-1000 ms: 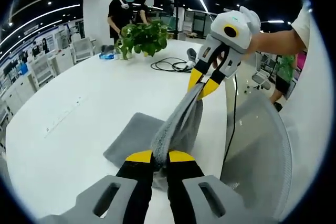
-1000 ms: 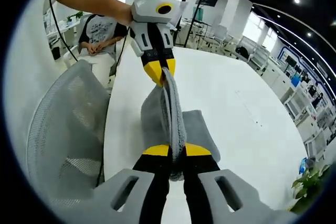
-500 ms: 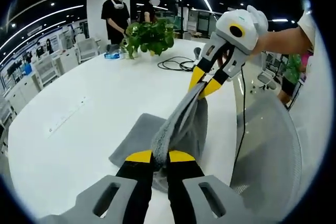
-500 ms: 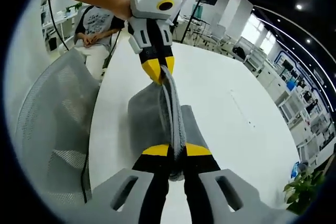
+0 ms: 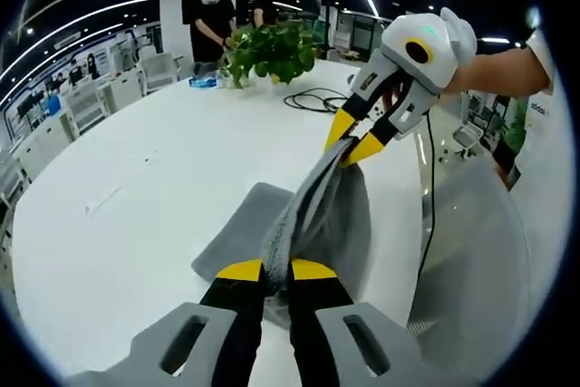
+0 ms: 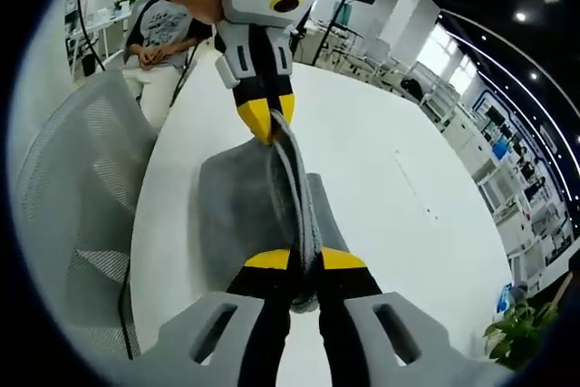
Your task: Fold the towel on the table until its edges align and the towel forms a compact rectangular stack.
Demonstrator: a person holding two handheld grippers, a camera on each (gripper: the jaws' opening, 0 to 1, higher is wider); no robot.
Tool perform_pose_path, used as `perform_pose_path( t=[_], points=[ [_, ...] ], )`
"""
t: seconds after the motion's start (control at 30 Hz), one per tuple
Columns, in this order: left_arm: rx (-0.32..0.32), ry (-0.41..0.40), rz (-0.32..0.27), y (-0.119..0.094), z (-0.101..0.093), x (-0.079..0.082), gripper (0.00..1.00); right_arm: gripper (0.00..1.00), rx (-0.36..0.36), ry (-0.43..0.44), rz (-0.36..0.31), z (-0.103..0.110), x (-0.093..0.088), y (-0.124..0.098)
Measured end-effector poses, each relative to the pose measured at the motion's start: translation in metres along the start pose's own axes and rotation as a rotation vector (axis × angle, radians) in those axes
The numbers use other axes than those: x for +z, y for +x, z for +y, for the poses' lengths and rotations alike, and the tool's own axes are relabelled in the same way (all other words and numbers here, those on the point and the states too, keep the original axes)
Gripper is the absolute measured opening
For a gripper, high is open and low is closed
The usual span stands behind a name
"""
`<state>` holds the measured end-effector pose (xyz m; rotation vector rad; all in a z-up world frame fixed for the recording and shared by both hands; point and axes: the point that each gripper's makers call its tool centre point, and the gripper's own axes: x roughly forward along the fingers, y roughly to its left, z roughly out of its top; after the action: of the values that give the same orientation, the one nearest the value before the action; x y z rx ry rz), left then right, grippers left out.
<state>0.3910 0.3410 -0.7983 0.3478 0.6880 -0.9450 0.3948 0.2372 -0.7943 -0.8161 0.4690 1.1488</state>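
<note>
A grey towel point(image 5: 313, 215) hangs lifted off the white table point(image 5: 136, 178), its top edge stretched taut between the two grippers and its lower part still lying on the tabletop. My left gripper point(image 5: 276, 271) is shut on one corner of that edge. At the upper right of the left gripper view the right gripper point(image 5: 352, 144) pinches the other corner. In the right gripper view the towel point(image 6: 263, 197) runs from my right gripper point(image 6: 304, 260), shut on it, up to the left gripper point(image 6: 267, 129).
A grey mesh chair point(image 5: 471, 260) stands at the table's edge beside the towel, also the chair point(image 6: 63, 215). A potted plant point(image 5: 272, 47) and a black cable point(image 5: 313, 101) sit at the far end. People stand behind the plant; a seated person point(image 6: 168, 29) is beyond the table.
Both grippers have carried the held towel edge further over the table, away from the chair side. More of the towel now hangs over the tabletop. Both grips are unchanged.
</note>
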Motion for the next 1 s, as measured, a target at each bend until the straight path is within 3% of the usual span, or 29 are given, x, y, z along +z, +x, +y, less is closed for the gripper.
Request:
perform_pose_path(
  t=[1.0],
  points=[
    [-0.007, -0.072, 0.122, 0.053, 0.029, -0.041, 0.10, 0.14, 0.050, 0.081, 0.061, -0.016, -0.037, 0.062]
  ],
)
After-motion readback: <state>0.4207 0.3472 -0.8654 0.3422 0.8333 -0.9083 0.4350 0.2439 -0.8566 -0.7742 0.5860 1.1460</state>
